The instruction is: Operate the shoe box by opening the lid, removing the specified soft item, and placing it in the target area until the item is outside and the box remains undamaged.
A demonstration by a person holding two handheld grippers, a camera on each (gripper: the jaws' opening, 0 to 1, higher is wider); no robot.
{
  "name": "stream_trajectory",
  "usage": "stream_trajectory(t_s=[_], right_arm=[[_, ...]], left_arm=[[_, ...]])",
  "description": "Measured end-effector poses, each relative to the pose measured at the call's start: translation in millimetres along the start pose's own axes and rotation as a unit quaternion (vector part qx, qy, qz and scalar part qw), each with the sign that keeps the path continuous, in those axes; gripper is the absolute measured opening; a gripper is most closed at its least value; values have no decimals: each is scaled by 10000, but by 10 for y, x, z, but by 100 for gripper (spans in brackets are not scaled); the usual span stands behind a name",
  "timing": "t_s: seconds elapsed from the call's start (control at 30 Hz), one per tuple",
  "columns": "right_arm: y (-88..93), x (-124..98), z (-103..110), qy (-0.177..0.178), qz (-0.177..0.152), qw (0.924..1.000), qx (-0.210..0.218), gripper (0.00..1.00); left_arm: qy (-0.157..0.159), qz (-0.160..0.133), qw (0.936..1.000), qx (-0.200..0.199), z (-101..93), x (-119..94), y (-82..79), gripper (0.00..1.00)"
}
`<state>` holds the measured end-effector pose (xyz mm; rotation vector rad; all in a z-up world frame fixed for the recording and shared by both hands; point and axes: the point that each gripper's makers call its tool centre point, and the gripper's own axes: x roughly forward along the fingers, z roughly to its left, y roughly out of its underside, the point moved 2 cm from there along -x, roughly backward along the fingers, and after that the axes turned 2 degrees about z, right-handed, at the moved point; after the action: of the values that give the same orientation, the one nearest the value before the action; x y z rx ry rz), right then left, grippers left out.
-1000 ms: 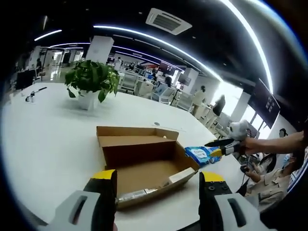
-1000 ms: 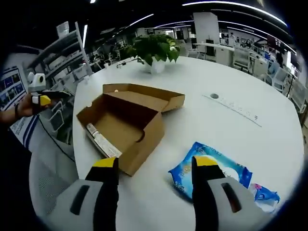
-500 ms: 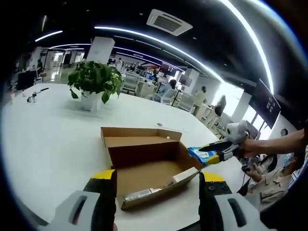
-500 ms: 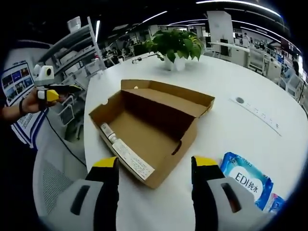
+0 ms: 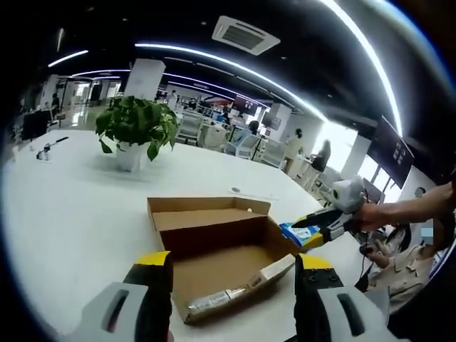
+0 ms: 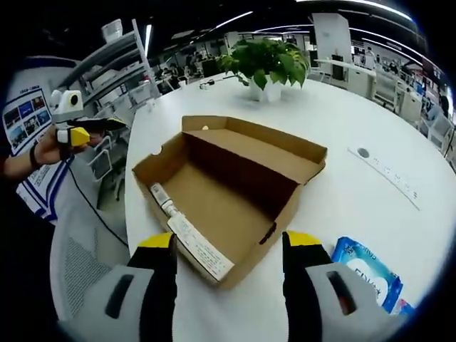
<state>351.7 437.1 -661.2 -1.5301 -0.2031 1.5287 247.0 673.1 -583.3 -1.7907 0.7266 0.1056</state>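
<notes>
Hovering spread, unladen: left tool [image 5: 234, 274], right tool [image 6: 229, 253]; open shoe box [image 6: 228, 182]; wipes pack [image 6: 365, 274] beside.

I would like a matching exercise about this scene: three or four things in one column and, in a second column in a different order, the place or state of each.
Things:
1. shoe box
2. blue soft pack
3. potted plant
4. right hand-held gripper

Places or states:
A. at the far side of the white table, beyond the box
B. open, holding nothing
C. lid folded back, interior showing
D. lying on the table outside the box

Pairs: 1-C, 2-D, 3-A, 4-B
</notes>
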Motion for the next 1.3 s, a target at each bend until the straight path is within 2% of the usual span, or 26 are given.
stream_trajectory(t_s=[0.17, 0.3, 0.47, 0.53, 0.57, 0.63, 0.77, 1.03, 1.23, 1.3], right_arm=[[-59, 89, -8, -29, 64, 10000, -35, 56], [-112, 200, 37, -195, 191, 9995, -183, 56], [-72, 327, 23, -354, 664, 9949, -678, 56], [-40, 361, 33, -498, 856, 9909, -913, 56], [-13, 371, 62, -601, 1016, 9873, -1066, 55], [15, 399, 33, -554, 1257, 9776, -1593, 55], [23, 468, 53, -615, 1482, 9714, -1748, 55], [126, 595, 133, -836, 1939, 9495, -2320, 58], [140, 689, 180, -944, 2027, 9459, -2352, 54], [120, 707, 173, -930, 2008, 9475, -2309, 57]], left_arm=[[38, 30, 10000, 37, 40, 59, -33, 71], [77, 44, 10000, 26, 49, 108, -49, 71], [148, 138, 9998, 46, 20, 170, -23, 71], [174, 155, 9997, 31, 17, 184, -17, 71], [182, 166, 9997, 32, 15, 191, -14, 71], [215, 195, 9996, 39, 6, 211, -1, 71], [266, 255, 9993, 66, -10, 236, 26, 71], [231, 328, 9991, 135, 38, 250, 56, 71], [230, 215, 9995, 44, 50, 267, -35, 71], [242, 220, 9994, 74, 50, 286, -46, 71]])
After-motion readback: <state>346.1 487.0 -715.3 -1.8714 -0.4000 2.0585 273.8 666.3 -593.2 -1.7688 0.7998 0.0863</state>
